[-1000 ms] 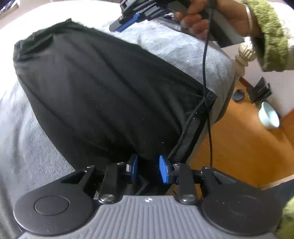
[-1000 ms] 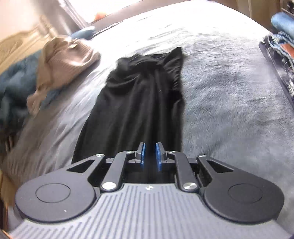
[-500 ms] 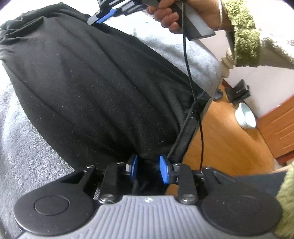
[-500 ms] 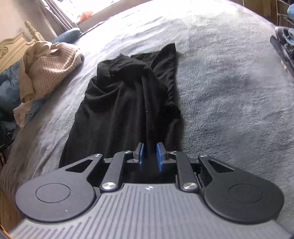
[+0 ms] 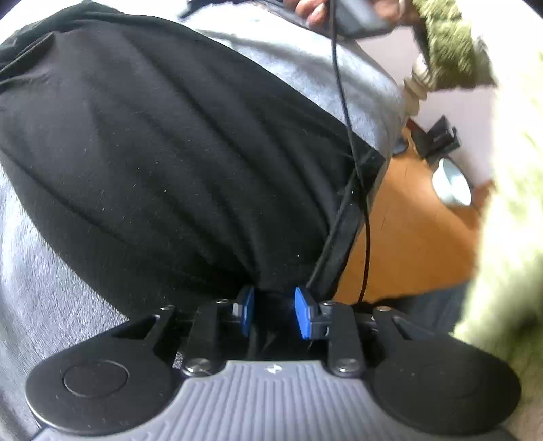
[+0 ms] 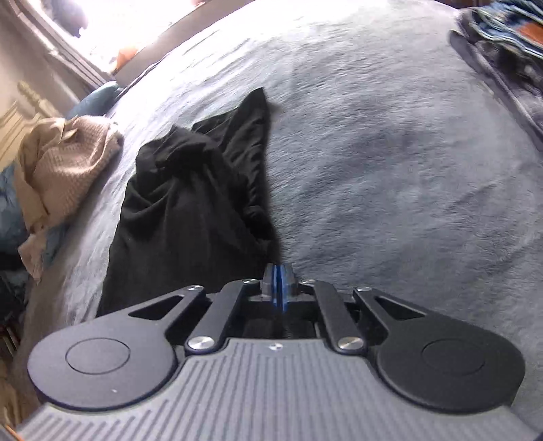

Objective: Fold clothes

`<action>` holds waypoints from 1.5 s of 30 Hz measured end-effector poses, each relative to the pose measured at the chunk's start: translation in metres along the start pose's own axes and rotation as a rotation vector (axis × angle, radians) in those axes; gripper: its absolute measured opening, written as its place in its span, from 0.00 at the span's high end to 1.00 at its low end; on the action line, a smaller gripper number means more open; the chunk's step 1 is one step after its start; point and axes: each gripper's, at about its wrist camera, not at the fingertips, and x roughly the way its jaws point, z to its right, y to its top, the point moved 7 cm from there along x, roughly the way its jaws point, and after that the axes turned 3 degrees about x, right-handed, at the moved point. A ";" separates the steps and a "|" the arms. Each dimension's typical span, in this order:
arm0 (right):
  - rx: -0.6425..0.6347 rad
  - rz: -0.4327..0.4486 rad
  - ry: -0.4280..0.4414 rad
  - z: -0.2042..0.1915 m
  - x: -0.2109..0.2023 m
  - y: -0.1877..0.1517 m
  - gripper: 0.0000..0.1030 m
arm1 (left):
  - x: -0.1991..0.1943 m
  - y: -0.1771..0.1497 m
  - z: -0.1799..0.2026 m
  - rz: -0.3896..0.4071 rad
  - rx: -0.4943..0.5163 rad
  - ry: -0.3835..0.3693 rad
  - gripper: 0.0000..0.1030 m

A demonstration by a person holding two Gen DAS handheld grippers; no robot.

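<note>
Only left view shows floor [image 5: 417,237] beyond, perhaps, garment [image 5: 169,152].

Your right hand [image 5: 339,13] is cut off by the top edge of the left wrist view, and your green sleeve [image 5: 451,44] blurs. The black garment [image 5: 163,152] hides its own hem between the left tongs [image 5: 274,307]. In the right wrist view, the folded pile [image 6: 509,30] runs past the corner, smeared.

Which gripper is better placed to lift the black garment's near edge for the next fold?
Left. The left gripper already has the black garment bunched between its pads; the right gripper looks shut at the garment's edge.
</note>
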 end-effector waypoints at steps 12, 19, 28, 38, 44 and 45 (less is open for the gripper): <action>-0.323 -0.186 0.004 -0.007 -0.012 -0.014 0.96 | 0.010 0.009 -0.001 -0.035 -0.010 -0.002 0.73; -0.473 0.077 0.090 -0.080 0.017 0.053 0.88 | 0.015 0.013 0.000 -0.029 -0.012 -0.006 0.72; -1.113 0.195 -0.028 -0.172 0.111 0.043 0.70 | 0.021 0.016 0.001 -0.015 -0.033 -0.015 0.71; -0.469 0.159 0.046 -0.123 0.113 0.113 0.95 | 0.026 0.021 0.000 0.004 -0.054 -0.035 0.71; 0.046 0.072 0.288 -0.063 0.123 0.144 0.89 | 0.031 0.025 0.000 0.002 -0.051 -0.044 0.71; 0.066 0.069 0.305 -0.061 0.124 0.146 0.86 | 0.032 0.025 0.000 0.002 -0.051 -0.046 0.71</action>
